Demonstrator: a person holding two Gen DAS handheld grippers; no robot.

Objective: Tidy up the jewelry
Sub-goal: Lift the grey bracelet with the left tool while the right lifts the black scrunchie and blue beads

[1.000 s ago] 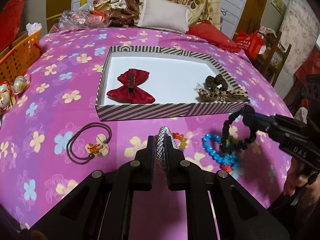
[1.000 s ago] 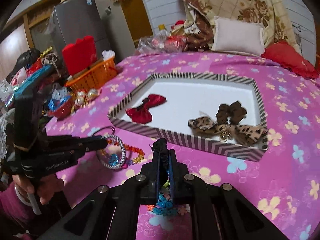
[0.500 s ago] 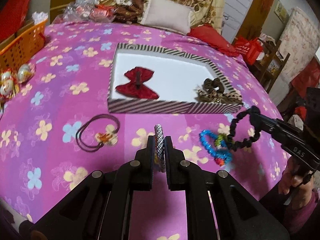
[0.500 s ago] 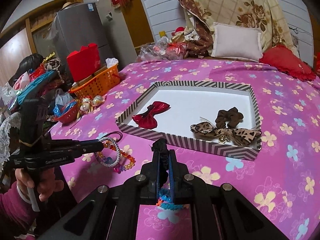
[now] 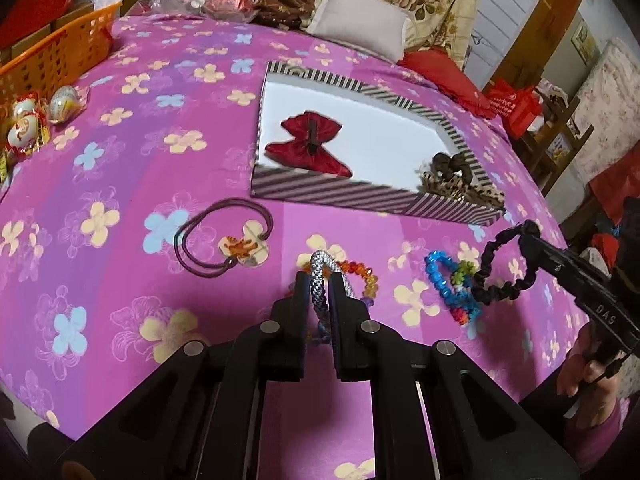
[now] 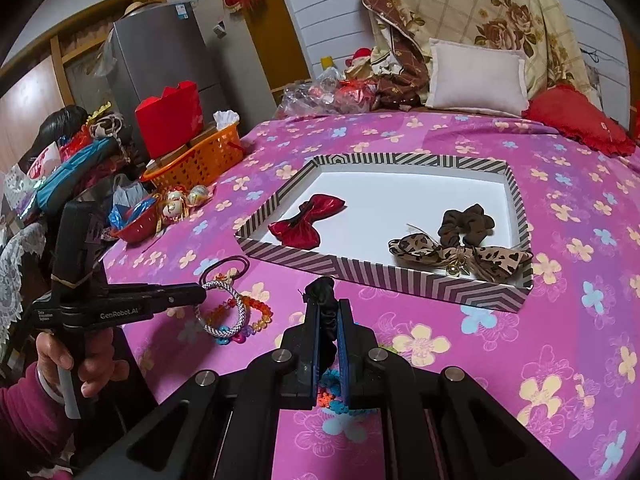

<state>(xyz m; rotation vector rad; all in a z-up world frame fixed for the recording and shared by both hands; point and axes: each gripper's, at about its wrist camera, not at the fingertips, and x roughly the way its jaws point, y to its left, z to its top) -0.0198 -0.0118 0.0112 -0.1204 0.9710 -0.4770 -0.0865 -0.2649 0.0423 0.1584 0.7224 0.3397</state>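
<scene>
My left gripper (image 5: 320, 280) is shut on a silver braided bracelet (image 5: 318, 276) and holds it above the pink floral cloth; the bracelet also shows in the right wrist view (image 6: 230, 308). My right gripper (image 6: 328, 308) is shut on a black ruffled hair tie (image 6: 326, 300), which hangs as a loop in the left wrist view (image 5: 500, 264). A striped box (image 5: 360, 194) holds a red bow (image 5: 310, 144), a leopard bow (image 6: 460, 254) and a brown scrunchie (image 6: 466, 224).
On the cloth lie a purple hair tie with a charm (image 5: 224, 242), an orange bead bracelet (image 5: 360, 272) and a blue bead bracelet (image 5: 444, 276). An orange basket (image 5: 52, 52) and wrapped eggs (image 5: 28, 124) stand at the left. Pillows (image 5: 360, 32) lie behind.
Both grippers have risen and drawn back from the box with their pieces. The left view has turned, so the box now sits further right and farther off.
</scene>
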